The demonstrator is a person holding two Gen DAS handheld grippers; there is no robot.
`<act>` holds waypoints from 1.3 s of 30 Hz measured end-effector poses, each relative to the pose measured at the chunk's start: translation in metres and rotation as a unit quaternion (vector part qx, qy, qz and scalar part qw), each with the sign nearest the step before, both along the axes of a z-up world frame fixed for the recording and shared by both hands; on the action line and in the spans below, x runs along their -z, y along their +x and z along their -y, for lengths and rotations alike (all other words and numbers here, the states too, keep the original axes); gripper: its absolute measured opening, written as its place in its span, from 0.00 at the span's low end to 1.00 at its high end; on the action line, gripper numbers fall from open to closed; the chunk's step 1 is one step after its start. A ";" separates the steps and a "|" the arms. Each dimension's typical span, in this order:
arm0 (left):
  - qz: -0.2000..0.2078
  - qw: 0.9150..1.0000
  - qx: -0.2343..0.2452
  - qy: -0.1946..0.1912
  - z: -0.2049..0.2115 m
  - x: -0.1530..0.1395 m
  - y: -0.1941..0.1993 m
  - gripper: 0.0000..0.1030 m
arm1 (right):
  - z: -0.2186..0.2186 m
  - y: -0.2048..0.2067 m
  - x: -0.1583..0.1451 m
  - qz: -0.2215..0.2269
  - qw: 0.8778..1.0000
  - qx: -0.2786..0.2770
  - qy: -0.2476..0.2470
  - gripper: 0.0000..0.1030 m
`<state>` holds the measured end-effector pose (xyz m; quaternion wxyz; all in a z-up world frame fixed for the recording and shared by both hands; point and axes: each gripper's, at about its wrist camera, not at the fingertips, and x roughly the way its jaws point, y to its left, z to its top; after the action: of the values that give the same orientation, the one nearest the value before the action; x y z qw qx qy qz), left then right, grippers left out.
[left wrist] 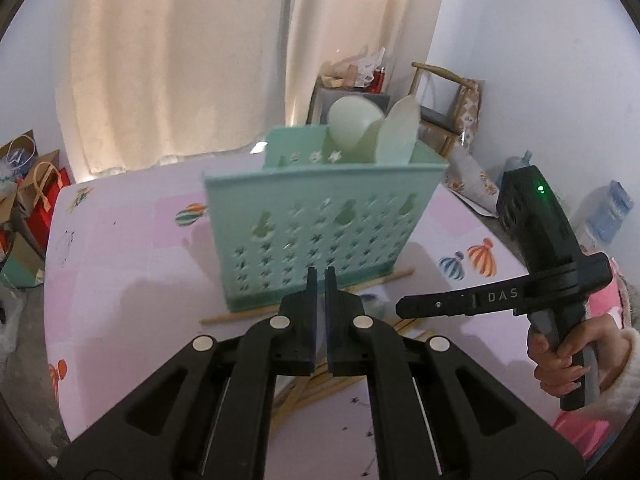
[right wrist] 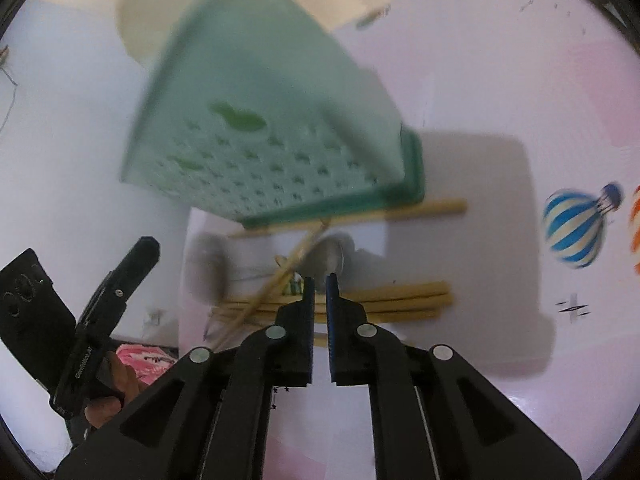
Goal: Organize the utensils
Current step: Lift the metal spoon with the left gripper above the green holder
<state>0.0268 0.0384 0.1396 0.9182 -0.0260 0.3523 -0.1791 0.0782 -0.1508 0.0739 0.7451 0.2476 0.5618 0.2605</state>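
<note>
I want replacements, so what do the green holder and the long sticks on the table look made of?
The green holder looks like moulded matte plastic: thin walls with punched star cut-outs. The sticks look like bare bamboo or wood: pale tan, unpainted chopsticks, though blur leaves that open.

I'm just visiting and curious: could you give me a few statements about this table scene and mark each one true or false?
1. The green basket stands on the table. True.
2. All chopsticks are inside the basket. False: several lie on the table before it.
3. Pale spoons stick out of the basket's top. True.
4. The left gripper holds a chopstick. False: it is shut on nothing.
</note>
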 end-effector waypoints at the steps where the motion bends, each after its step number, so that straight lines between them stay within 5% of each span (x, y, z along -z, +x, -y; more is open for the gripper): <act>1: -0.005 1.000 -0.002 -0.012 -0.006 0.002 0.000 0.02 | -0.004 0.000 0.004 -0.007 1.000 -0.002 -0.001 0.10; 6: -0.050 0.996 -0.013 -0.073 -0.037 0.011 0.014 0.01 | -0.005 0.006 0.016 -0.020 1.000 0.007 0.006 0.11; 10: -0.085 0.996 0.013 -0.039 -0.034 0.031 0.023 0.02 | 0.003 0.014 0.024 -0.031 0.999 0.025 0.025 0.11; 15: -0.124 0.991 0.038 -0.020 -0.036 0.057 0.036 0.23 | 0.008 0.016 0.027 -0.026 0.999 0.031 0.034 0.11; 18: -0.149 0.987 0.043 -0.042 -0.046 0.069 0.049 0.31 | 0.007 0.023 0.027 -0.021 0.999 0.025 0.031 0.10; 22: -0.175 0.978 0.063 -0.093 -0.053 0.079 0.062 0.28 | 0.003 0.024 0.020 -0.009 1.000 0.018 0.024 0.05; 28: -0.199 0.968 0.057 -0.143 -0.063 0.089 0.069 0.05 | 0.011 0.022 0.013 -0.008 0.999 0.030 0.030 0.03; 35: -0.176 0.974 0.036 -0.141 -0.068 0.077 0.057 0.01 | 0.032 0.022 -0.025 0.035 0.998 0.051 0.010 0.02; 39: -0.155 0.977 0.021 -0.148 -0.075 0.068 0.042 0.00 | 0.031 0.023 -0.025 0.019 0.999 0.028 0.016 0.03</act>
<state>0.0688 0.1136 0.0719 0.8345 -0.1814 0.4603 -0.2424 0.1017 -0.1814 0.0989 0.7586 0.2702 0.5362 0.2530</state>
